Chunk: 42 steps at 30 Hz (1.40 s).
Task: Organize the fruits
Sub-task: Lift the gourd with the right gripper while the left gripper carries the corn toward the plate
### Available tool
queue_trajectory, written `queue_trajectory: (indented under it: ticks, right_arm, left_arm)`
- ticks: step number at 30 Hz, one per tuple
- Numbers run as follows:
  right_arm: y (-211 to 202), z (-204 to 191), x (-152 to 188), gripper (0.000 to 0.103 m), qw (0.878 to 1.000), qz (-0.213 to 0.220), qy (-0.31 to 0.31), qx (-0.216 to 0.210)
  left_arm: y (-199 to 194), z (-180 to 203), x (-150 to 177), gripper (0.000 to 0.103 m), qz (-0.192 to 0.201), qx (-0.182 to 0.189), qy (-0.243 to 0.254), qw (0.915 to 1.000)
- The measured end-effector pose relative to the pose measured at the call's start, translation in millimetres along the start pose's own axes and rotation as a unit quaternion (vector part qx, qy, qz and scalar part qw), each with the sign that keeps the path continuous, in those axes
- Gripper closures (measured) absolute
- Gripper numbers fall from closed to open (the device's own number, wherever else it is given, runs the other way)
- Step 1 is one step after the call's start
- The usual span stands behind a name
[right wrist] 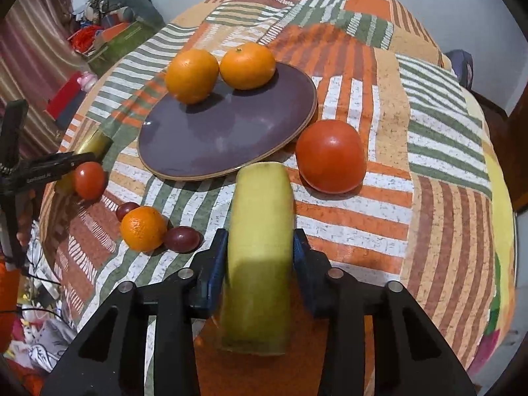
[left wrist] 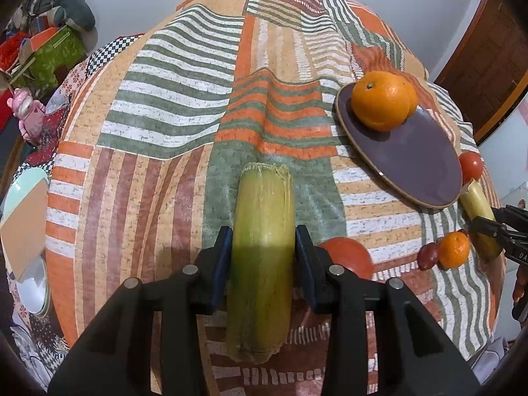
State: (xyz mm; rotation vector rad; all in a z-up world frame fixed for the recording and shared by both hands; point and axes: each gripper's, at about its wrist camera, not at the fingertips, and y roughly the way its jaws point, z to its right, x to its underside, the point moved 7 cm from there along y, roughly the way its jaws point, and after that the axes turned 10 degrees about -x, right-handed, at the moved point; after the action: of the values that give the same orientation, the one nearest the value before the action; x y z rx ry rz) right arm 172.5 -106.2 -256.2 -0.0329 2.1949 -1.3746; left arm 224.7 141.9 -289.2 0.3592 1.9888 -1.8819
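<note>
Fruit lies scattered on the patchwork cloth of the worktop (right wrist: 429, 231), and each gripper has already taken a piece. The left gripper (left wrist: 263, 257) is clamped on a husked corn cob (left wrist: 262, 247), its blue pads pressing both sides near the middle, likely so the cob stays balanced when carried. The right gripper (right wrist: 260, 257) is clamped the same way on a smooth yellow-green piece (right wrist: 259, 247); whether that is corn or something else is hard to tell.

Ahead of the right gripper sits a purple plate (right wrist: 231, 132) with two oranges (right wrist: 191, 76) at its far edge, probably the collecting spot. A large tomato (right wrist: 330, 155) rests just right of the plate. To the gripper's left are a small orange (right wrist: 143, 227), two dark grapes (right wrist: 182, 238) and a small tomato (right wrist: 88, 180). The near ends of both held pieces are hidden by the gripper bodies.
</note>
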Motion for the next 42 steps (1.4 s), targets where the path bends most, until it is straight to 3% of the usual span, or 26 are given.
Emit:
queue_trajectory:
  ticks: [11,21,33,42]
  right_arm:
    - [-19,-11,-20,0.068,0.999,0.047,-0.019,-0.015]
    - [-21,-21,-46,0.068,0.996,0.079,-0.030,-0.032]
    - [-7,-21,-69,0.068,0.995,0.086,-0.031,-0.045]
    - [10,-21,-79,0.068,0.995,0.077,-0.040,-0.048]
  left_arm:
    - [-37,14,-22,0.066,0.046,-0.004,0.006,0.9989]
    - [-61,51,-42,0.066,0.073,0.031,0.024,0.9966]
    - [-54,113,-56,0.067,0.062,0.079,0.065,0.9928]
    - [-37,142,-67,0.067,0.052,0.088,0.086,0.9911]
